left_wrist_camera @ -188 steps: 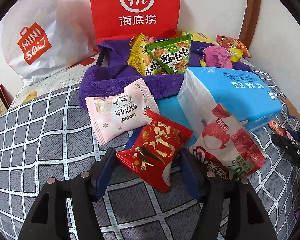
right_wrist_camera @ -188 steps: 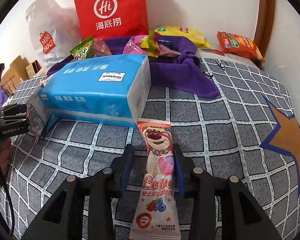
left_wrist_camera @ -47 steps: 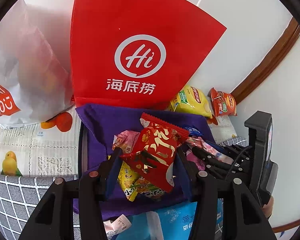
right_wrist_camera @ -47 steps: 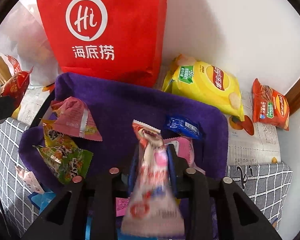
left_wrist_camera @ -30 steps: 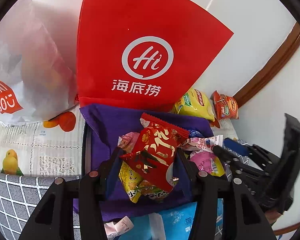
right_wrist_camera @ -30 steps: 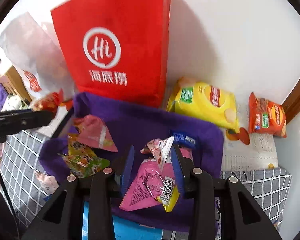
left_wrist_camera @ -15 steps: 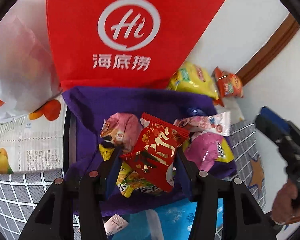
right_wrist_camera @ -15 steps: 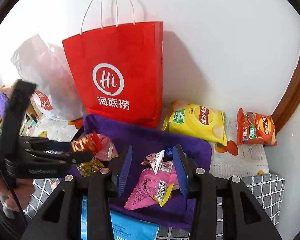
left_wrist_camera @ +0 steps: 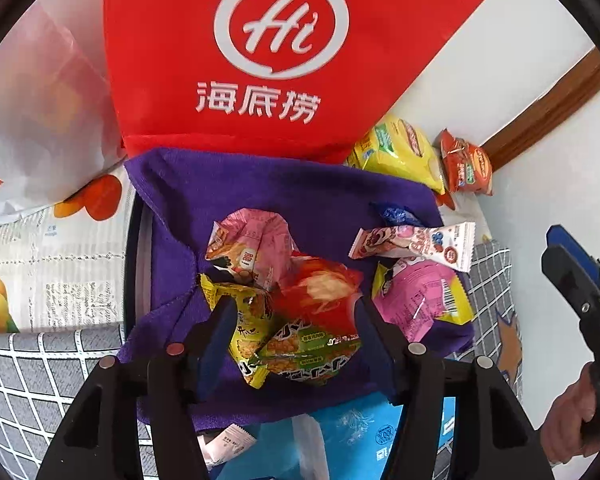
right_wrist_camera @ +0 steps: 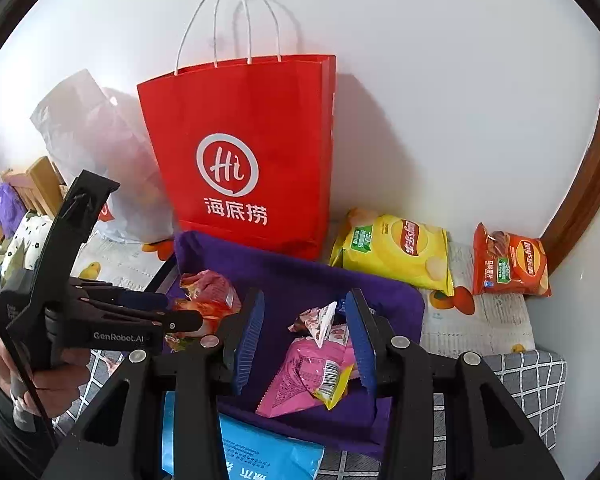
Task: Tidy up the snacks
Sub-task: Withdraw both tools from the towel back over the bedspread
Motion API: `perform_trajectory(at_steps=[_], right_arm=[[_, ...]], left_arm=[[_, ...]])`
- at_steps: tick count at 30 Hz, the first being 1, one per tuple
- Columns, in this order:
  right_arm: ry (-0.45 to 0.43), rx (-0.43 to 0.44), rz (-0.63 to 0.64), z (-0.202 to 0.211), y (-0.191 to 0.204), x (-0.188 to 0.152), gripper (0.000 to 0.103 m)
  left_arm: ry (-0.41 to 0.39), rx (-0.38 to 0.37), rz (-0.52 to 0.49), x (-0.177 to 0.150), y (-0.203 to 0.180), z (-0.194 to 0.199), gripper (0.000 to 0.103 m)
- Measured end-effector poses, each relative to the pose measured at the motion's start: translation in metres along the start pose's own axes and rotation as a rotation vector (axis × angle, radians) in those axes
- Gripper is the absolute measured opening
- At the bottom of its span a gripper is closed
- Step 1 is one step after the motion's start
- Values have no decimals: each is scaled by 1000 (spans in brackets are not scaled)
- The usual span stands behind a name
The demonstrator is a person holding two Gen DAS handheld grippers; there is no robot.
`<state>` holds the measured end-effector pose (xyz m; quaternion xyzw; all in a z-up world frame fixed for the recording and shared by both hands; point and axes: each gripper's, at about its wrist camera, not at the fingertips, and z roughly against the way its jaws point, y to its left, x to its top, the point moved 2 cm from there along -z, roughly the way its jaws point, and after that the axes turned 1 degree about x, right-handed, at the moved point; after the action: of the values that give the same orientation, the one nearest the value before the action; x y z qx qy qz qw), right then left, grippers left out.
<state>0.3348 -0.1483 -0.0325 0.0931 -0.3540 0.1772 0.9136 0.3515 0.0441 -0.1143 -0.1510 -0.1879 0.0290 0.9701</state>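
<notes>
- Left claw (left_wrist_camera: 292, 320) hangs over the purple-lined basket (left_wrist_camera: 260, 184) with its jaws spread; they have just been opening, and the red snack packet (left_wrist_camera: 320, 292) lies blurred between the pads, seemingly loose and dropping onto the heap rather than pinched.
- Under that packet sit a green snack packet (left_wrist_camera: 312, 352), a yellow snack packet (left_wrist_camera: 244, 320) and a pink-and-orange packet (left_wrist_camera: 252, 248), all inside the basket.
- Right claw (right_wrist_camera: 304, 340) is partly spread and empty, raised above the basket's right half, where a pink packet with a barcode (right_wrist_camera: 304, 376) lies with the long strawberry-bear bar (right_wrist_camera: 316, 322) resting across it.
- Still outside the basket: a yellow crisp bag (right_wrist_camera: 392, 252) and an orange crisp bag (right_wrist_camera: 508, 264) against the wall, and a small white packet (left_wrist_camera: 228, 444) near the blue tissue pack (left_wrist_camera: 360, 440) on the chequered bedcover (left_wrist_camera: 28, 376).
- By the look of them, these packets are light, crinkly and slick; the crisp bags are air-filled and their contents fragile, so a hard squeeze across the belly is likely to crush them.
- A sealed crimped edge or corner is probably the safest place to pinch.
- The red paper bag (right_wrist_camera: 244, 152) stands behind the basket.
</notes>
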Motion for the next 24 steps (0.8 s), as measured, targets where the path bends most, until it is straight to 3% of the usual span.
perform_trajectory(at_steps=[12, 24], right_arm=[[-17, -3, 1, 21, 23, -15, 43], [5, -64, -84, 60, 20, -75, 43]], left_arm=[[-68, -47, -31, -2, -12, 37, 61], [-159, -87, -74, -15, -28, 87, 62]])
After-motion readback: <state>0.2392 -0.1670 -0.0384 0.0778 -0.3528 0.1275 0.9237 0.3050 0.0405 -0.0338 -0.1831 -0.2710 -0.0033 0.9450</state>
